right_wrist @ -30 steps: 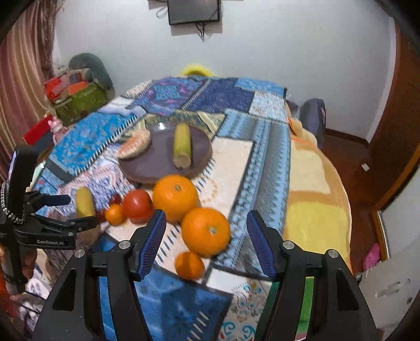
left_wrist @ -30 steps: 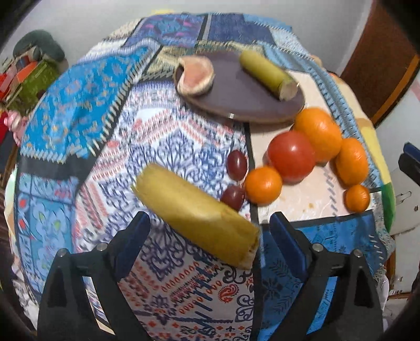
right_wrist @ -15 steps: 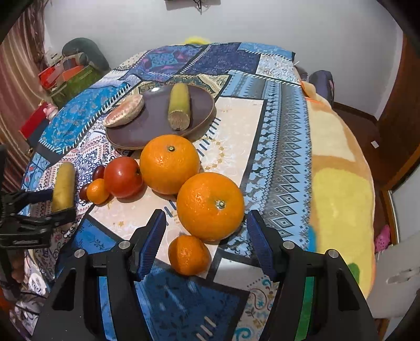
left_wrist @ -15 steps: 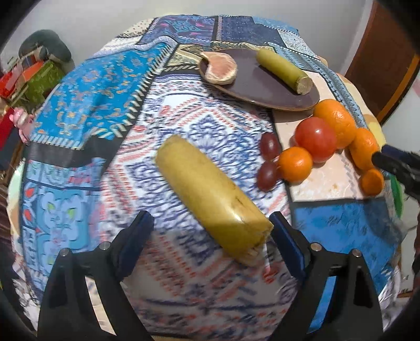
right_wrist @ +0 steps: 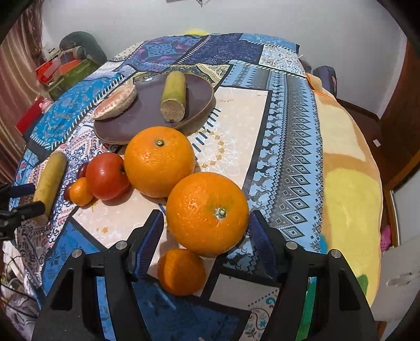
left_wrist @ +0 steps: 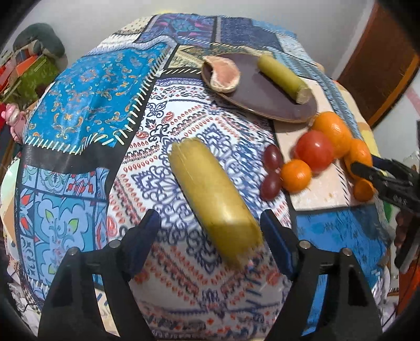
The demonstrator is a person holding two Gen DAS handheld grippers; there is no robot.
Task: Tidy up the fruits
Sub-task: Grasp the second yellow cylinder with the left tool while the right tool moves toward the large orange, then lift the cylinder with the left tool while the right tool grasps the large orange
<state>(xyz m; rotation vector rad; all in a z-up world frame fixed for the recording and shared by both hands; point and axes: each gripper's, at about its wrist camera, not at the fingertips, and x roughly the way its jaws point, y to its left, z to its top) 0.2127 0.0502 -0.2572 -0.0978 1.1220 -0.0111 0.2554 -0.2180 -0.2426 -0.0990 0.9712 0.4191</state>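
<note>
Two sets of jaws, both spread, nothing pinched yet. Leftward: left gripper [left_wrist: 210, 220] just been closing astride the yellow stalk piece [left_wrist: 214, 194] lying skewed on the cloth [left_wrist: 86, 110]; likely to catch only its cut end, then swivel or roll it toward the grapes [left_wrist: 273, 158]. Rightward: right gripper [right_wrist: 206, 220] straddling the near orange [right_wrist: 207, 212]; might knock the small mandarin [right_wrist: 181, 271] loose.

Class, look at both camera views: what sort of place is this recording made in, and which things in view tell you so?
Probably a room in a home. Fruit lies on a patchwork cloth draped over a table or bed, a yellow blanket beside it, household clutter piled against the plain wall.
</note>
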